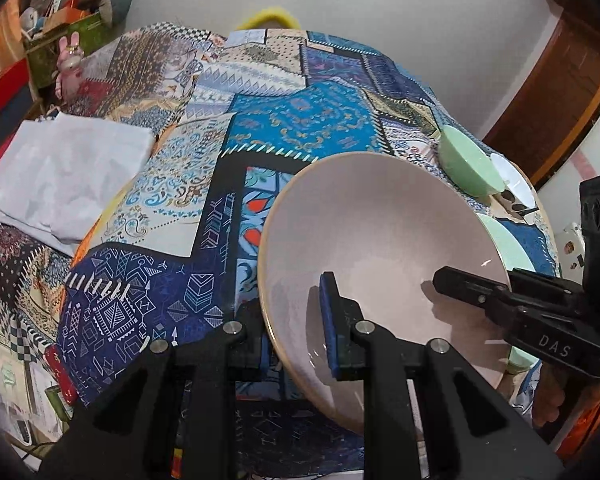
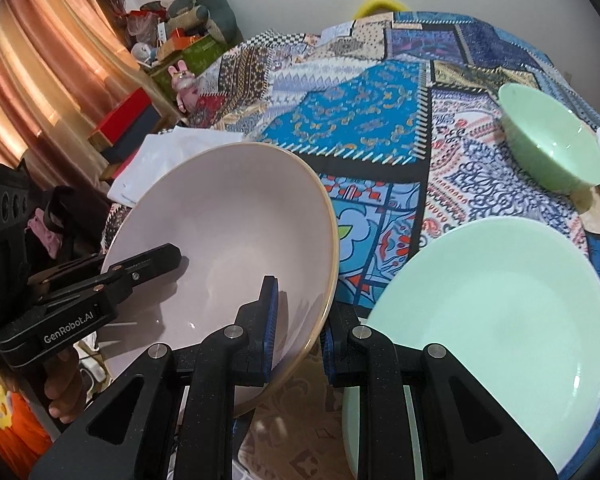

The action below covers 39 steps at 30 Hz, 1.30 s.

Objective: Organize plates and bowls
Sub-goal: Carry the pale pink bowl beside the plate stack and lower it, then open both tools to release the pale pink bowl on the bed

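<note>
Patchwork cloth (image 2: 340,120) in blue, navy and cream prints covers the table, with a white wall behind. Two bowls and one plate show: a large pale pink bowl (image 1: 380,240) with a tan rim, smooth and glossy, a small green bowl (image 2: 552,144) at two o'clock in the right view, and a round green plate (image 2: 500,320) at four o'clock. One folded white cloth (image 1: 60,172) lies at nine o'clock in the left view. The left gripper (image 1: 292,328) pinches the pink bowl's rim, as does the right gripper (image 2: 300,332) on the opposite side; the bowl hangs tilted between them. Their black bodies read "DAS" and "GenRobot.AI".
</note>
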Each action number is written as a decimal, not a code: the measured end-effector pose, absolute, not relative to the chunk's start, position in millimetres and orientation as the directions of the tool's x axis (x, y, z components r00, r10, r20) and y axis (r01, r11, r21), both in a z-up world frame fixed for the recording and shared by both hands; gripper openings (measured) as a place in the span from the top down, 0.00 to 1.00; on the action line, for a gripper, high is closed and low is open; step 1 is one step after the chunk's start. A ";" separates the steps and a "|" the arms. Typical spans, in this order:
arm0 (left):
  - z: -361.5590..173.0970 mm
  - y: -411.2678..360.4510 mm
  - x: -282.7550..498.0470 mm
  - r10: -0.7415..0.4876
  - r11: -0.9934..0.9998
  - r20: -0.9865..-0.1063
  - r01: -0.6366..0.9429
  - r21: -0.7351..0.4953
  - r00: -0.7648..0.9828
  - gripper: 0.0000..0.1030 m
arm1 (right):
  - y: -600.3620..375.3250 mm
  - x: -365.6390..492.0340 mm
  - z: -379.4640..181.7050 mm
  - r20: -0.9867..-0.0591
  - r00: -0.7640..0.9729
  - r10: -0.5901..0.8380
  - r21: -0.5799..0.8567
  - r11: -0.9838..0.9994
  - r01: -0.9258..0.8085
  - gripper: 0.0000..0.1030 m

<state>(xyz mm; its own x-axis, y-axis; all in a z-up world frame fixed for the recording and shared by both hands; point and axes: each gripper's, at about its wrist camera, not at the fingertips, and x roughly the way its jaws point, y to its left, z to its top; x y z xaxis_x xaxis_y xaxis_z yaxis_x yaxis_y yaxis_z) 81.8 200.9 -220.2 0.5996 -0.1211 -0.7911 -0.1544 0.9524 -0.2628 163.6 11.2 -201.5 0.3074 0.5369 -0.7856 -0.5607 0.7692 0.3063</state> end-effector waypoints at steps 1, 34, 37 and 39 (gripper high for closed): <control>-222.8 202.8 82.7 -0.123 0.951 -0.794 -0.158 -0.266 0.596 0.80 | 13.1 163.9 -203.1 -0.788 0.303 0.537 0.309 0.769 -0.559 0.83; -219.3 210.2 74.8 -0.006 0.964 -0.793 -0.207 -0.166 0.609 0.80 | 14.9 161.0 -193.7 -0.794 0.360 0.490 0.207 0.774 -0.598 0.72; -207.1 206.0 69.8 0.018 0.968 -0.781 -0.208 -0.144 0.624 0.78 | 5.7 157.0 -181.7 -0.774 0.391 0.499 0.201 0.779 -0.594 0.67; -197.4 202.8 66.2 0.026 0.970 -0.769 -0.204 -0.136 0.638 0.75 | -2.8 154.0 -173.2 -0.758 0.409 0.509 0.208 0.782 -0.587 0.64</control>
<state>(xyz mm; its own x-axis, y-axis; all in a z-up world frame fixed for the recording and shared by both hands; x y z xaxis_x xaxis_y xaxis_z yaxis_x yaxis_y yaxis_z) 66.2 202.8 -197.4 0.6384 0.0260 -0.7693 -0.2037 0.9695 -0.1362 154.0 -2.8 -173.2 0.4092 0.5085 -0.7576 -0.5875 0.7821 0.2077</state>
